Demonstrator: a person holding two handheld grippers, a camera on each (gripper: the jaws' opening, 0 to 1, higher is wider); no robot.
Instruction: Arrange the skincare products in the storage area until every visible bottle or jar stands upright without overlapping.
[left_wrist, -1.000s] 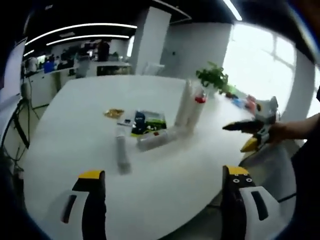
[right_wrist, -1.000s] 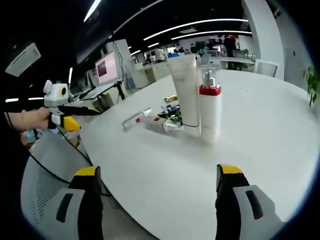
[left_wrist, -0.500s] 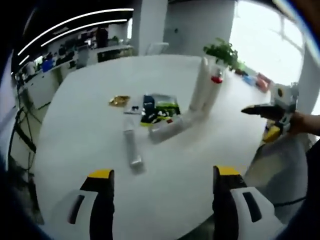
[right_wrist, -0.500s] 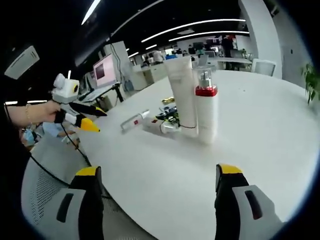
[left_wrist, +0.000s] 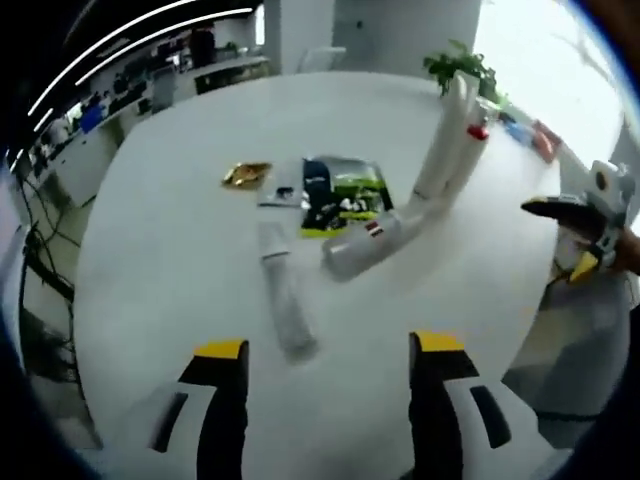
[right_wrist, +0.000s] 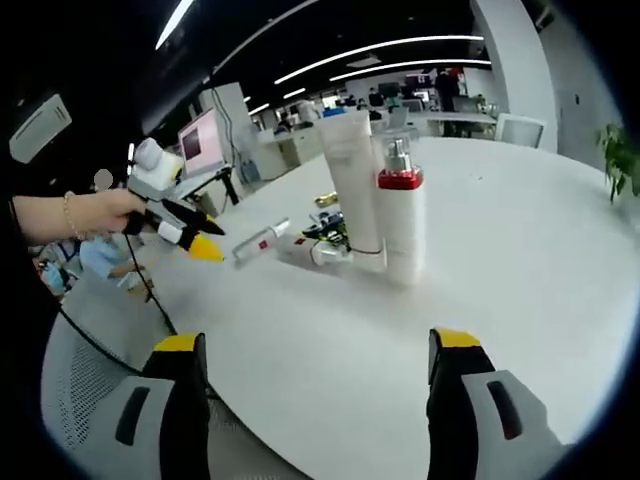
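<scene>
On the round white table (left_wrist: 160, 250), a tall white tube (right_wrist: 350, 185) and a white bottle with a red collar (right_wrist: 400, 225) stand upright side by side; they are the tube (left_wrist: 443, 150) and bottle (left_wrist: 472, 135) in the left gripper view. A white bottle with a red label (left_wrist: 368, 243) lies flat at their base. A slim white tube (left_wrist: 283, 290) lies flat just ahead of my left gripper (left_wrist: 330, 347), which is open and holds nothing. My right gripper (right_wrist: 320, 345) is open and hovers off the table's edge, apart from the products.
A green and dark packet (left_wrist: 335, 195) and a small gold wrapper (left_wrist: 246, 175) lie behind the flat bottles. A grey mesh chair (right_wrist: 85, 385) stands below the table edge. A potted plant (left_wrist: 460, 68) stands at the far side. Office desks with a monitor (right_wrist: 205, 140) stand beyond.
My left gripper has moved forward over the table toward the slim lying tube and now looks down more steeply. The products and my right gripper have stayed put.
</scene>
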